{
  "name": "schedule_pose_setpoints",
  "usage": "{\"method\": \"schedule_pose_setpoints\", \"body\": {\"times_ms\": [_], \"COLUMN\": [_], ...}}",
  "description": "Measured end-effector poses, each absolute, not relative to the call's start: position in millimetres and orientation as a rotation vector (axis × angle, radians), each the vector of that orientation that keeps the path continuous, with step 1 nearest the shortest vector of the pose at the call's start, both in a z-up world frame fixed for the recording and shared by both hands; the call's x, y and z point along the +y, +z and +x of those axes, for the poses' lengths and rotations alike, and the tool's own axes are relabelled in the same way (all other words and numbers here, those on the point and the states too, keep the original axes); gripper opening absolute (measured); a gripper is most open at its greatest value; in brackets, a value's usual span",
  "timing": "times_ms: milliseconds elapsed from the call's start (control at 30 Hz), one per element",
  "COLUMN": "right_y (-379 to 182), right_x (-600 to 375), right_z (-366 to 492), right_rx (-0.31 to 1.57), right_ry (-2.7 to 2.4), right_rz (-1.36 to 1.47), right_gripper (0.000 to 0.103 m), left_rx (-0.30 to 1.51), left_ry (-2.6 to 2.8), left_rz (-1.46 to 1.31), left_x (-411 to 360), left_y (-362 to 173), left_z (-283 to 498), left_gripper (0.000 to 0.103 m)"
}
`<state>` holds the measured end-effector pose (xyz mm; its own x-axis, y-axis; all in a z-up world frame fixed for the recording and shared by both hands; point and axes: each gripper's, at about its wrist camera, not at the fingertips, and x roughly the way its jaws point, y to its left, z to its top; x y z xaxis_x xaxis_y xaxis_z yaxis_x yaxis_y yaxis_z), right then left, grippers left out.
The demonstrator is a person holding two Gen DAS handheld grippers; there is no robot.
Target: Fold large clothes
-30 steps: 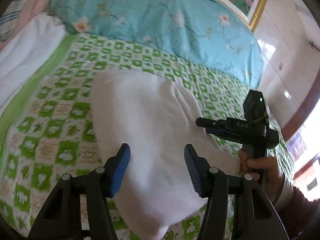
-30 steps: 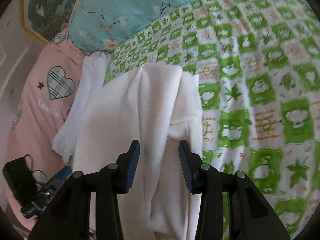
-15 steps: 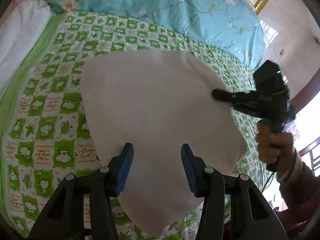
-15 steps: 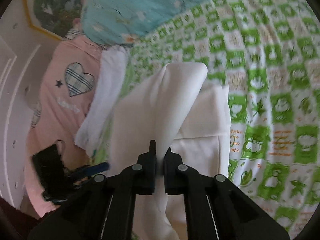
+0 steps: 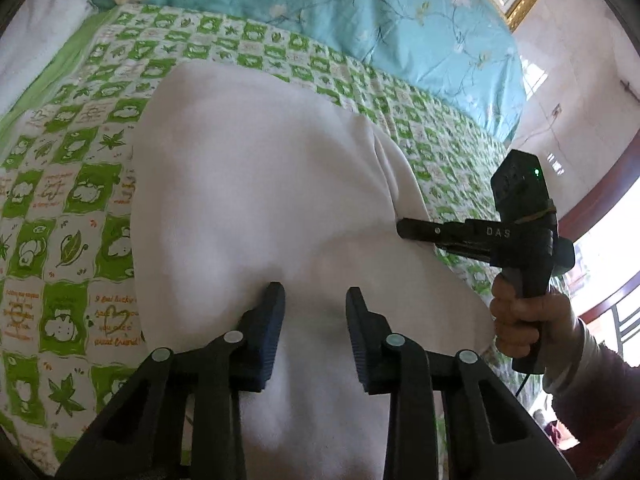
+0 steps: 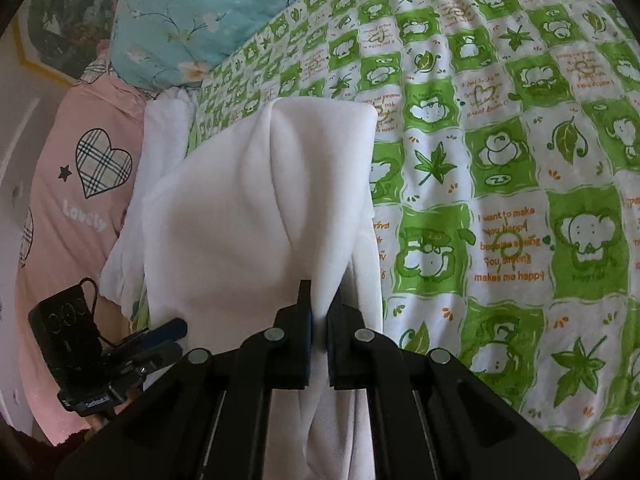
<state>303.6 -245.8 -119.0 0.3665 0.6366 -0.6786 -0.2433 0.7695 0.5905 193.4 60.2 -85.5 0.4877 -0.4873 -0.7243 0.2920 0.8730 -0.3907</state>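
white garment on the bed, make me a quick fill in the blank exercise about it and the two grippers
1. The right hand-held gripper is shut on a fold of the ____ garment.
2. The garment lies on a bedsheet checked in white and ____.
3. The left hand-held gripper is closing, with the garment ____ its fingers.
4. Behind the sheet lies a ____ floral quilt.

Missing words: white; green; between; blue

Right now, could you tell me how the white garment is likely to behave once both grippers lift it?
The white garment probably drapes limply: it sags in soft folds from the right gripper, shut on its edge. It looks light, tenting easily. The left gripper is closing with cloth between its pads, so a thin pinch might slip.
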Motion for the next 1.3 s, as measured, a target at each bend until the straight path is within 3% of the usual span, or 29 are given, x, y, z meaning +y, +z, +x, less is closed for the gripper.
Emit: {"method": "schedule_pose_setpoints", "body": {"times_ms": [467, 533, 600, 733, 900, 1033, 1067, 1100, 1133, 1300], "right_y": [-95.3, -98.1, -94.5, -62.9, -50.8, -74.7, -82.6, -91.8, -102.0, -117.7], "right_x": [-213.7, -211.8, -217.3, -234.2, -205.6, -176.1, -176.4, -177.6, -182.7, -197.7], "right_z": [315.6, 313.9, 307.8, 278.9, 275.4, 295.2, 299.2, 305.3, 309.6, 313.9], "right_rx": [0.995, 1.016, 1.008, 0.888, 0.863, 0.898, 0.914, 0.931, 0.944, 0.946], "right_ry": [0.515, 0.503, 0.483, 0.443, 0.594, 0.596, 0.565, 0.524, 0.492, 0.510], "right_rz": [0.286, 0.259, 0.273, 0.280, 0.340, 0.353, 0.352, 0.341, 0.336, 0.390], "right_gripper": [0.006, 0.007, 0.014, 0.014, 0.014, 0.014, 0.014, 0.002, 0.000, 0.000], "left_rx": [0.926, 0.926, 0.916, 0.814, 0.742, 0.814, 0.831, 0.864, 0.899, 0.909], "left_ry": [-0.386, -0.383, -0.388, -0.359, -0.303, -0.262, -0.253, -0.243, -0.234, -0.217], "left_rz": [-0.212, -0.199, -0.203, -0.242, -0.305, -0.218, -0.194, -0.170, -0.154, -0.057], "left_x": [57.5, 56.6, 61.3, 83.3, 108.1, 101.1, 100.3, 98.5, 97.2, 79.8], "left_y": [-77.3, -74.3, -66.2, -40.8, -27.2, -43.3, -49.2, -57.2, -67.2, -82.6], "left_z": [185.3, 183.8, 179.1, 172.6, 199.7, 245.0, 254.0, 264.0, 273.5, 290.6], "left_gripper": [0.030, 0.031, 0.031, 0.032, 0.032, 0.030, 0.030, 0.030, 0.027, 0.026]}}
